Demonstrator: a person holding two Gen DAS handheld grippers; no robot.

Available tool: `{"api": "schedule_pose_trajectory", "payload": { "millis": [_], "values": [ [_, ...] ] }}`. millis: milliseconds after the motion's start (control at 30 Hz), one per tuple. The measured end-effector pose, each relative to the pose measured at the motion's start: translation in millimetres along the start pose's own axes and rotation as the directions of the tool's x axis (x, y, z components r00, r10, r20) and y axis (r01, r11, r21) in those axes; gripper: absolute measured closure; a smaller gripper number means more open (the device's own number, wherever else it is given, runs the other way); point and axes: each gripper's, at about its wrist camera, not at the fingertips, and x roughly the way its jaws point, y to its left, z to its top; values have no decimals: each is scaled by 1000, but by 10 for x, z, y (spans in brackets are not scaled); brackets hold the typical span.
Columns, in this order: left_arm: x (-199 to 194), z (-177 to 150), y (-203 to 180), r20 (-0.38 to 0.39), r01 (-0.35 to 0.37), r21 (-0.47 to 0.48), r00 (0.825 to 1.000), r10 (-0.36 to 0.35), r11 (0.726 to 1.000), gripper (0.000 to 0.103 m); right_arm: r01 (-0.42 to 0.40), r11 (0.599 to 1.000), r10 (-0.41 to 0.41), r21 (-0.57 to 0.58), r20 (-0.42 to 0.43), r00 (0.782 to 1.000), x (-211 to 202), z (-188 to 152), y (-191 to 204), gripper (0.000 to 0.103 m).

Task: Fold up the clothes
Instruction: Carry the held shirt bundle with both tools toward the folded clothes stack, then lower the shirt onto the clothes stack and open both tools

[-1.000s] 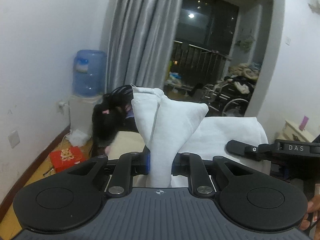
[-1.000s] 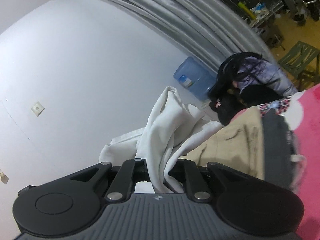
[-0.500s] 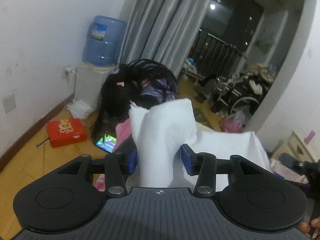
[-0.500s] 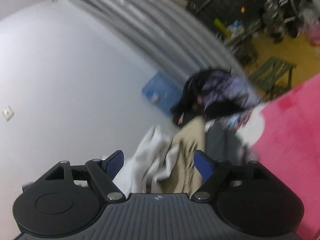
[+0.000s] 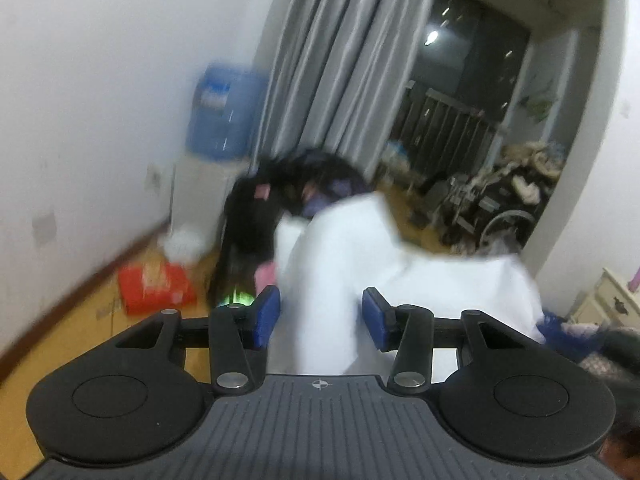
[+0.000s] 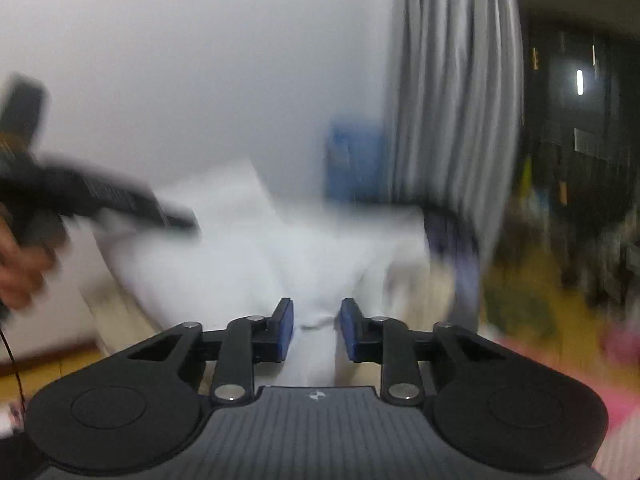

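- The left gripper [image 5: 320, 316] has its blue pads [image 5: 267, 316] set apart, and the jaws have just been opening; a white garment [image 5: 360, 260] hangs between them, not squeezed.
- The cloth spreads wide to the right, toward a cream cabinet [image 5: 604, 300].
- Behind it a person with long dark hair [image 5: 256, 216] bends low.
- A red box [image 5: 154, 284] lies on the yellow floor [image 5: 80, 320] near the white wall.
- A blue water bottle [image 5: 222, 112] stands beside grey curtains [image 5: 344, 52]; all is blurred.

Each gripper, the left gripper [image 5: 320, 316] and the right gripper [image 6: 316, 330], has a ribbed grey housing with a small crosshair mark. Black linkage arms carry silver pivot screws between two round black discs. The fingertips [image 5: 266, 316] wear blue pads.
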Motion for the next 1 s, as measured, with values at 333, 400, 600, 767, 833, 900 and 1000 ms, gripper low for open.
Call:
{"api": "schedule_pose_trajectory", "payload": {
  "millis": [333,400,600,767,833,900,1000],
  "values": [
    [-524,190,-366,252,-46,105,968,18,993,51,-37,998,36,56,7,999,132,-90,-94,76],
    [-394,269,-572,226,7,205,973,-54,979,51,-35,997,34,74,17,999,84,-118,-87,76],
    [484,365,-477,12,-41,149,999,40,988,54,-24,992,21,121,29,999,-77,-139,-119,73],
    [296,382,-440,74,-11,55,997,7,998,51,-112,954,72,277,149,986,-468,-123,-345,61],
    [106,358,-587,128,19,104,991,-33,994,50,-125,932,51,340,220,974,-765,-160,-441,61],
    [6,276,-838,144,85,202,983,-116,976,49,-118,917,19,381,254,967,-1047,-228,-490,61],
    [182,148,-1279,62,124,354,986,-156,927,49,-77,912,-28,404,248,968,-1362,-392,-488,61]
  ]
}}
